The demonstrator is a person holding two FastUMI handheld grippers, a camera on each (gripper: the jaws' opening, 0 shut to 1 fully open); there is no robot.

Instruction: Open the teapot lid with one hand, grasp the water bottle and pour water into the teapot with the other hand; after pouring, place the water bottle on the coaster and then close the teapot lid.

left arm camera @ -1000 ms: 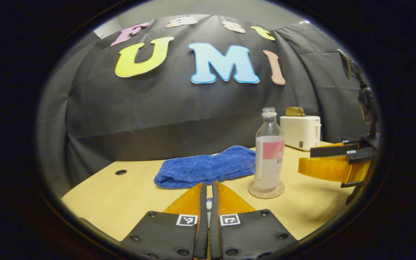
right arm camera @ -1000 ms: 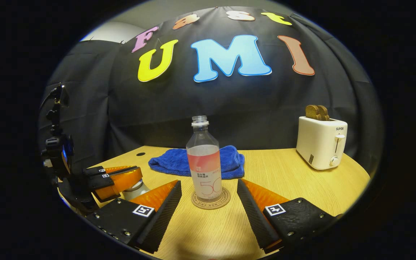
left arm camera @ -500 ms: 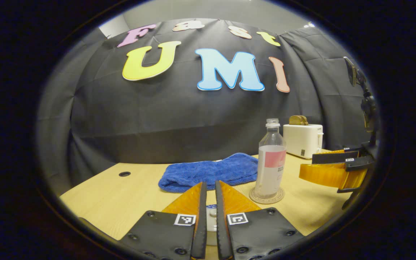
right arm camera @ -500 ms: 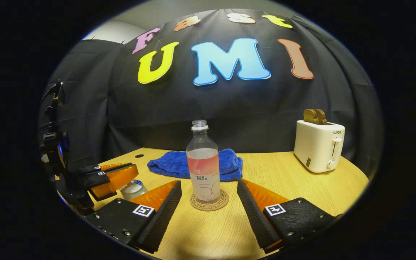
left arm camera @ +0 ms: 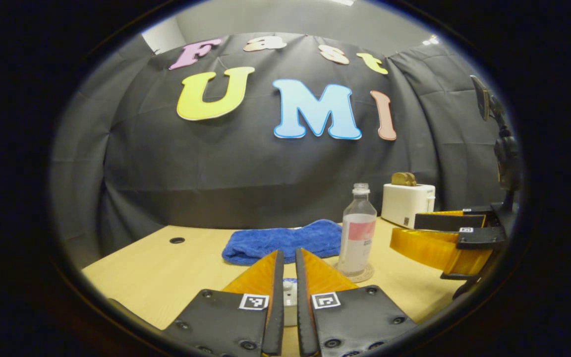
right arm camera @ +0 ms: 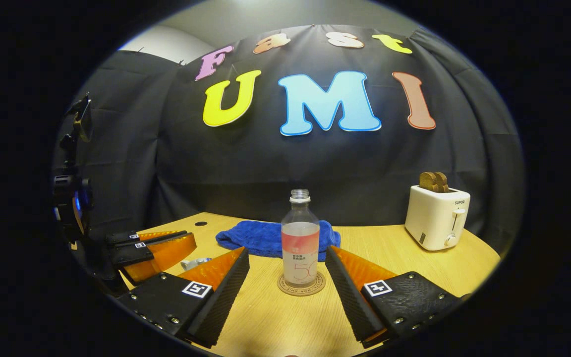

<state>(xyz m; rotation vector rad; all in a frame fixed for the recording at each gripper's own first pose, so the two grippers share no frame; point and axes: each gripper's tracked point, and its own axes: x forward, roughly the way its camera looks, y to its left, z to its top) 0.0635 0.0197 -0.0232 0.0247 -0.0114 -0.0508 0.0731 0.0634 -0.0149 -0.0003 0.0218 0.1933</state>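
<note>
Two narrow-set fingers of the left gripper (left arm camera: 285, 267) pinch the small white teapot lid (left arm camera: 289, 301) beside the clear plastic water bottle (right arm camera: 300, 238); lower it squarely, while the right gripper (right arm camera: 286, 265) gapes wide before that bottle

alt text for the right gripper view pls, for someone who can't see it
The right gripper, fingers spread open, faces a capless water bottle standing upright on a round coaster on a wooden table. Behind lie a blue towel and a white toaster holding bread; the left gripper is at left.

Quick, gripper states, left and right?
Left gripper: nearly closed; grip on anything cannot be told.
Right gripper: open, empty; water bottle stands ahead.
</note>
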